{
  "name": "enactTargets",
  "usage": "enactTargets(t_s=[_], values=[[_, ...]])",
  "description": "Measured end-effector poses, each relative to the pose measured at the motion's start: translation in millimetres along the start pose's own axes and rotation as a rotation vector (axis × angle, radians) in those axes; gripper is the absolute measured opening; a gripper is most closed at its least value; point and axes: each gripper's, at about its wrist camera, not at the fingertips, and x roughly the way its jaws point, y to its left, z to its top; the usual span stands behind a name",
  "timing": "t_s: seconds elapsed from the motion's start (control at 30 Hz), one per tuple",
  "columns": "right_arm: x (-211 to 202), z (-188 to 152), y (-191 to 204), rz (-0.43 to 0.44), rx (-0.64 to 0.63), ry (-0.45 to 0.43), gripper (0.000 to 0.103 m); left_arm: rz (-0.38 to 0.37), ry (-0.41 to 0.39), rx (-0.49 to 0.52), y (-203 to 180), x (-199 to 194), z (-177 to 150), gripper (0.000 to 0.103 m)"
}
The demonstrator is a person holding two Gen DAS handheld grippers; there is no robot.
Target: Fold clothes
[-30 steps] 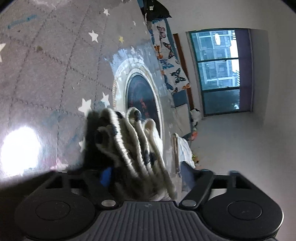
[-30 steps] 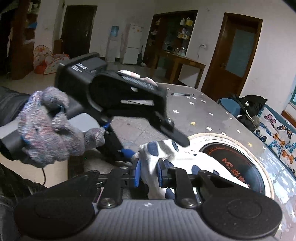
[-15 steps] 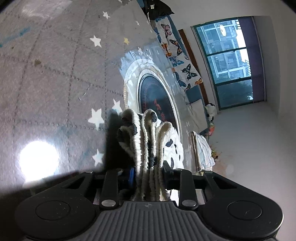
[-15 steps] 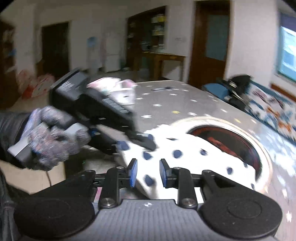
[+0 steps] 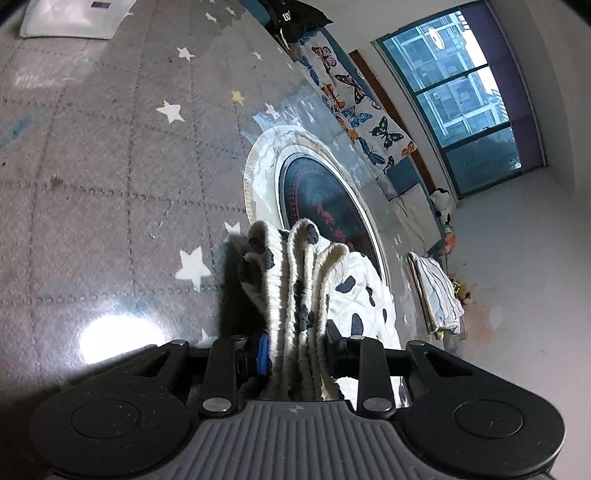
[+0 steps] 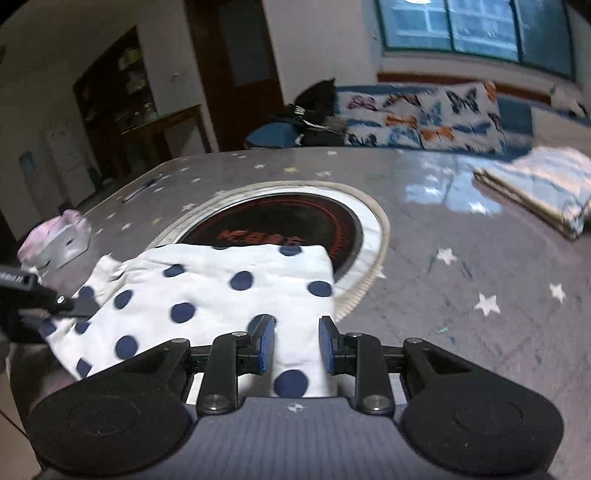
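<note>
Up close in the left wrist view, the left hand-held gripper (image 5: 295, 350) has its jaws narrowed and clamped on the bunched ribbed waistband of a white garment with navy dots (image 5: 295, 280), whose folds stand up between the blue pads. Beyond it the grey star-printed worktop (image 5: 110, 166) runs far, with a round dark hob (image 5: 317, 199) set into it. Only this view shows a white sheet (image 5: 74, 18) at the far left corner.

Over in the right wrist view, the right hand-held gripper (image 6: 297, 347) has its jaws a little apart, straddling the near edge of the same garment (image 6: 207, 291), which lies flat and overlaps the hob's near rim; whether the pads press it I cannot tell. This view alone shows the garment spread out, a folded striped pile (image 6: 535, 192) far right, and the left gripper's black tip (image 6: 55, 302) at the cloth's left corner.
</note>
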Motion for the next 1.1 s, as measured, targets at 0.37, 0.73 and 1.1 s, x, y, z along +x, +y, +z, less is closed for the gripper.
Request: enactTargets(t_s=[0.37,0.73,1.1], values=[[12,-3,-20,0.031,0.144,0.011,0.031,0.045,0.018,0.06,-10,6,9,0.032],[2,-13,-13,0.062,0.192,-0.015,0.009,0.09,0.025,0.15,-25,13,14,0.032],[-40,-20,-26,0.041,0.287,-0.145,0.004,0.064,0.023,0.284,-68,22,16,0.03]])
